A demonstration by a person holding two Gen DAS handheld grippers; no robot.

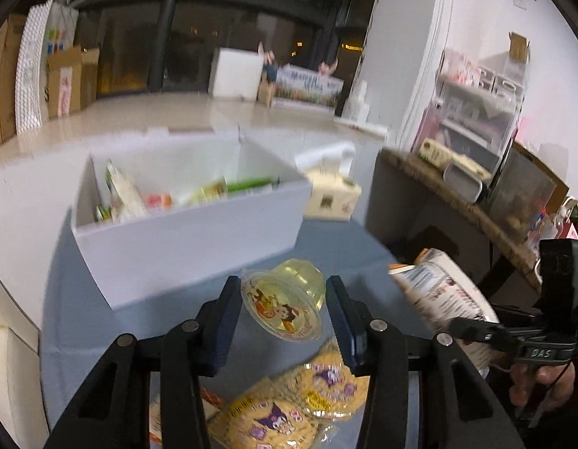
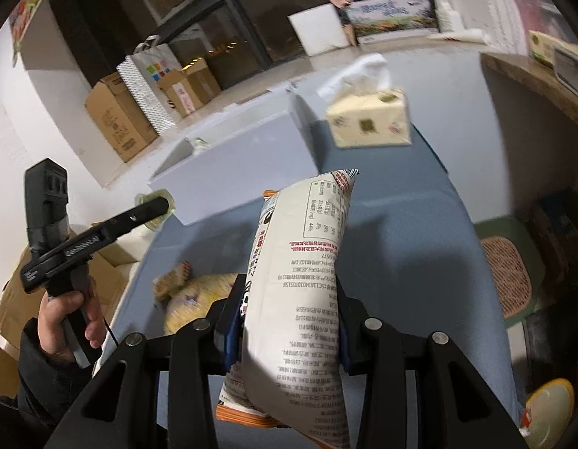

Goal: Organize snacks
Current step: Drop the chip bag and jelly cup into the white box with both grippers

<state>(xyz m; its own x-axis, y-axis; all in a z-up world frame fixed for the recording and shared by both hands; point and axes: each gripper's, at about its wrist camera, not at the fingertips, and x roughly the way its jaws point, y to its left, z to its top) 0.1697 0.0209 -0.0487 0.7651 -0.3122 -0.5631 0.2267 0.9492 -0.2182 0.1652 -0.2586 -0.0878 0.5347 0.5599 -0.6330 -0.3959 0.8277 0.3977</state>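
Bag (image 2: 300, 292) clamped in right tool (image 2: 289, 321), long axis pointing forward; left tool (image 1: 283, 314) grips jelly cup (image 1: 285, 305).

box snacks (image 1: 158, 194): blurred, unreadable | snack bag (image 2: 300, 299): bottom cut off by frame edge

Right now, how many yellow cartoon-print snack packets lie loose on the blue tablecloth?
2: one yellow cartoon-print packet below the left gripper, a second overlapping it toward the right finger. Others may be hidden under the gripper.

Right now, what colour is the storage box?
White, holding assorted snack packets; clearest in the left wrist view.
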